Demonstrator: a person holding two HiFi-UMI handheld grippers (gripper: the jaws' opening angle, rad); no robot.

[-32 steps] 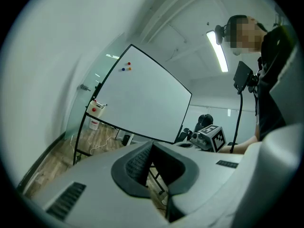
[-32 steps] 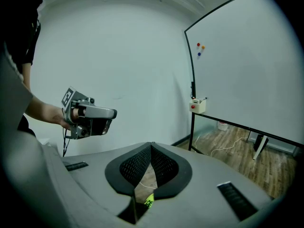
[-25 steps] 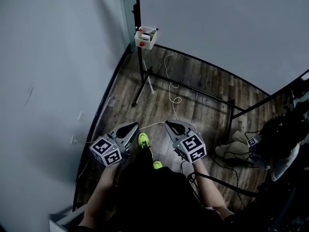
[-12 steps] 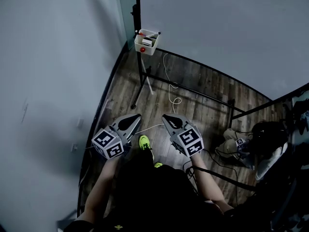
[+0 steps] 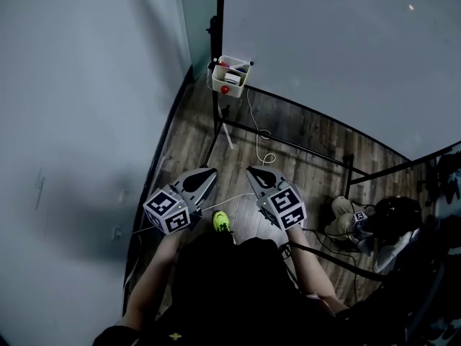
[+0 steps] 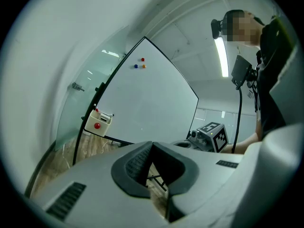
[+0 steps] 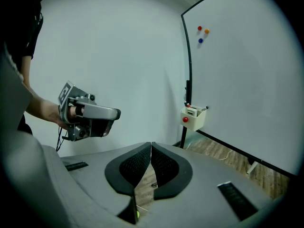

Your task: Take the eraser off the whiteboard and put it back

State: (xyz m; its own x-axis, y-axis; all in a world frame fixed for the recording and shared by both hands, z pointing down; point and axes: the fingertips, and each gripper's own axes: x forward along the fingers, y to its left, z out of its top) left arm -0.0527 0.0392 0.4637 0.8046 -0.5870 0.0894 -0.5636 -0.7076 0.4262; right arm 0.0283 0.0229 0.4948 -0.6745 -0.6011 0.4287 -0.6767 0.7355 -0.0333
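The whiteboard (image 5: 346, 49) stands ahead on a black frame. A small white box (image 5: 230, 74) with a red dot hangs at its lower left corner and holds markers and a white block; I cannot make out the eraser for certain. This box (image 6: 99, 122) shows far off in the left gripper view, and the box (image 7: 193, 118) in the right gripper view. My left gripper (image 5: 205, 175) and right gripper (image 5: 256, 173) are held side by side, well short of the board. Both the left gripper (image 6: 152, 144) and the right gripper (image 7: 151, 145) are shut and hold nothing.
The stand's black legs (image 5: 216, 132) and a white cable (image 5: 261, 146) cross the wooden floor ahead. A grey wall (image 5: 79, 121) runs along the left, with a glass door (image 5: 198, 20) in the corner. Bags and shoes (image 5: 374, 218) lie at the right. Coloured magnets (image 7: 203, 32) sit high on the board.
The person has walked towards the whiteboard with both grippers held shut in front. The box and stand now sit nearer and further right in the head view.
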